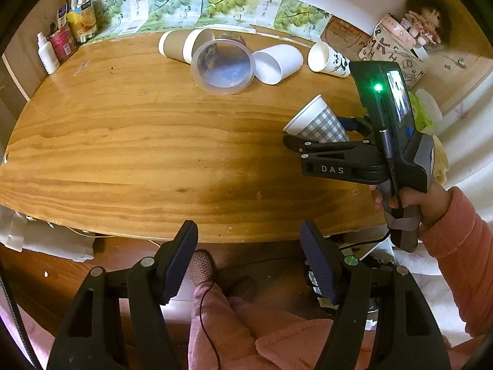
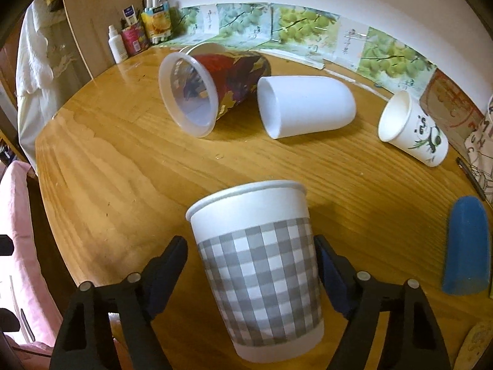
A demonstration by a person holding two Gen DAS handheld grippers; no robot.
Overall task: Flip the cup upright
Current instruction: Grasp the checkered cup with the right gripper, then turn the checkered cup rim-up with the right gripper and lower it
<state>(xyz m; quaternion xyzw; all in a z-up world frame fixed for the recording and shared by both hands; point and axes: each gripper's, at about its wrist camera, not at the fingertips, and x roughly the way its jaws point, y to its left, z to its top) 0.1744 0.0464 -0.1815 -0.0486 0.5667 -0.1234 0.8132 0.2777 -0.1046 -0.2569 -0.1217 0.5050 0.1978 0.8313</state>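
Right wrist: right claw (image 2: pixel 251 273) grips gingham cup (image 2: pixel 258 265) mid-table.

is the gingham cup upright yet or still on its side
Not upright: the gingham cup is tilted, rim pointing away from the right gripper gripping its sides above the table.

A lived-in home: wooden table (image 1: pixel 123 141), doll (image 1: pixel 423 20), toiletry bottles (image 1: pixel 47 54), grape-print papers (image 2: pixel 295 26) along the wall.

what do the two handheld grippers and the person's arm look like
Both are black plastic clamps with silver pivot pins and dark blue pads. The right gripper carries white "DAS" lettering, a green light, a small screen and a black cable. The left gripper looks alike. The sleeve is salmon pink.
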